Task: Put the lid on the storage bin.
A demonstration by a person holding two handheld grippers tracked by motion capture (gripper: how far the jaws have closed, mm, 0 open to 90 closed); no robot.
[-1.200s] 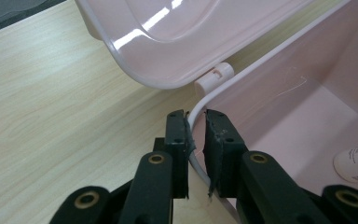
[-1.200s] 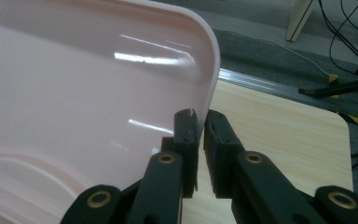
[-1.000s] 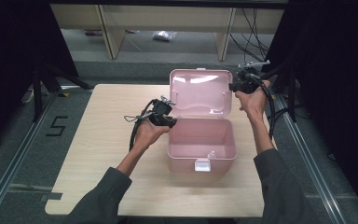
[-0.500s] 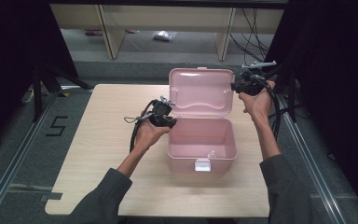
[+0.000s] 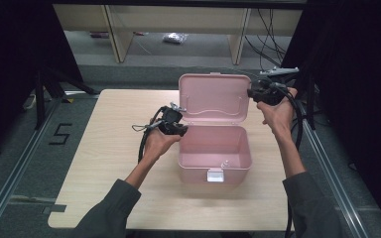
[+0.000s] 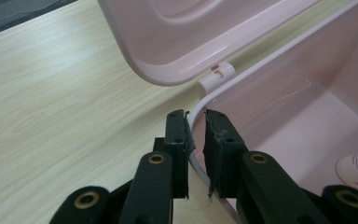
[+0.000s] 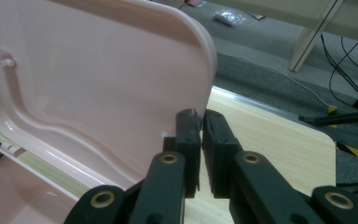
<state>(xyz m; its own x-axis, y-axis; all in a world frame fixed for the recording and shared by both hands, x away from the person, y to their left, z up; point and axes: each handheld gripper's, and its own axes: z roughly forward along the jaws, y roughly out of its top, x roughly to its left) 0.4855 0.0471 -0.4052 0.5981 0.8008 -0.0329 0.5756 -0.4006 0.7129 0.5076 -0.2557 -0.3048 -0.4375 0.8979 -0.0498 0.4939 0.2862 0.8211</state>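
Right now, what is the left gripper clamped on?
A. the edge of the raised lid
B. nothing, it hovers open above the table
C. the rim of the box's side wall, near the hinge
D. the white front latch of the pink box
C: in the left gripper view the left gripper has its jaws closed on the white-edged rim of the pink box, just below the hinge; the lid stands open above.

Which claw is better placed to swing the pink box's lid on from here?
Probably the right claw: it grips the side edge of the upright lid. The left claw is clamped on the box rim, steadying the base.
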